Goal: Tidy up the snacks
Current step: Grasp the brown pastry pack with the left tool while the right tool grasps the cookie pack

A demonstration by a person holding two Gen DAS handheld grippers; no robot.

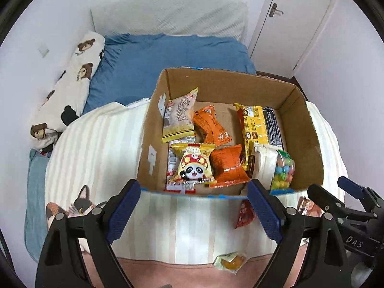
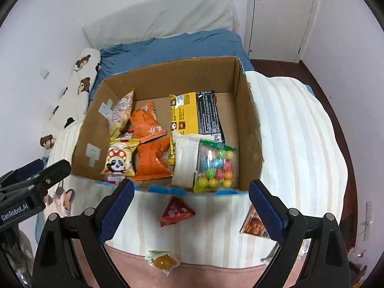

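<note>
An open cardboard box [image 1: 302, 129] [image 2: 249, 129] sits on a striped blanket and holds several snack packs: a yellow panda pack [image 1: 194, 168] [image 2: 118, 162], orange packs [image 1: 228, 165] [image 2: 151, 160], a yellow-black bar [image 1: 256, 124] [image 2: 194, 115] and a bag of coloured candy balls [image 1: 283, 170] [image 2: 216, 168]. Outside the box, near its front wall, lie a red triangular pack [image 1: 243, 214] [image 2: 175, 212], a jelly cup [image 1: 230, 261] [image 2: 162, 261] and a brown pack [image 2: 253, 225]. My left gripper [image 1: 194, 216] and right gripper [image 2: 192, 212] both hover open above the blanket, nothing between their fingers.
The box rests on a bed with a blue sheet [image 1: 168, 62], a bear-print pillow [image 1: 72, 88] along the left wall and a white headboard pillow [image 1: 168, 14]. A closed white door [image 2: 276, 12] stands at the back right. Dark wooden floor [image 2: 336, 124] shows to the right.
</note>
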